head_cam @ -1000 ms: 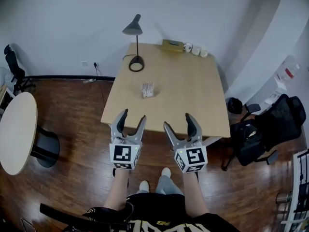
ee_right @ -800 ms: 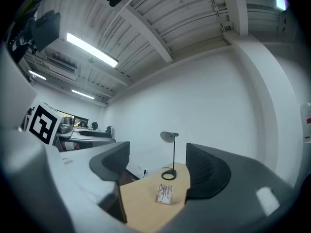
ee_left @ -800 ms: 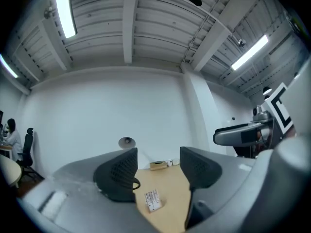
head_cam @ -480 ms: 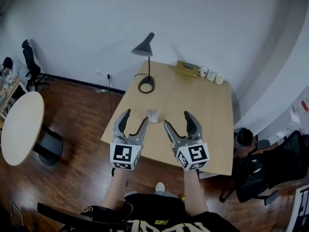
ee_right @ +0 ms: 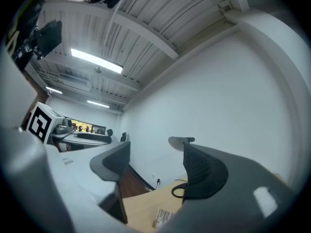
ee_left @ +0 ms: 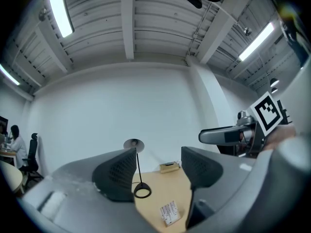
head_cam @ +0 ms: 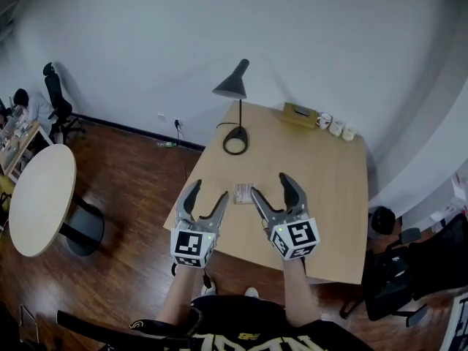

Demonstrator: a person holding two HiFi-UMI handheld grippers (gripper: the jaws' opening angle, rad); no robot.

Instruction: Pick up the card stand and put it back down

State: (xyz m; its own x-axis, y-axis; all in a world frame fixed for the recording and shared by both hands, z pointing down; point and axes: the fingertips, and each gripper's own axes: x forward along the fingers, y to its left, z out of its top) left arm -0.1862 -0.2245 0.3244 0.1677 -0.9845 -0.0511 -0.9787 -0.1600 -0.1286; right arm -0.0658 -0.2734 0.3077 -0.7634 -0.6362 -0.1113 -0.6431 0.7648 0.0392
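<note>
The card stand (head_cam: 243, 193), a small clear holder with white printed cards, sits on the wooden table (head_cam: 314, 174) near its front edge. Both grippers hover level above that edge. My left gripper (head_cam: 207, 194) is just left of the stand, open and empty. My right gripper (head_cam: 271, 186) is just right of it, also open and empty. In the left gripper view the stand (ee_left: 169, 212) lies low between the spread jaws of the left gripper (ee_left: 158, 171), some way ahead. In the right gripper view the card stand (ee_right: 163, 217) shows below the right gripper (ee_right: 155, 166).
A black desk lamp (head_cam: 235, 115) stands at the table's far left, its round base behind the stand. A tan box (head_cam: 296, 112) and small cups (head_cam: 335, 126) line the far edge. A round table (head_cam: 40, 199) and an office chair (head_cam: 58, 104) stand to the left, with dark chairs (head_cam: 395, 291) to the right.
Both grippers have moved forward from over the floor to over the table's front edge, and now flank the card stand. The table has drawn closer in the head view.
</note>
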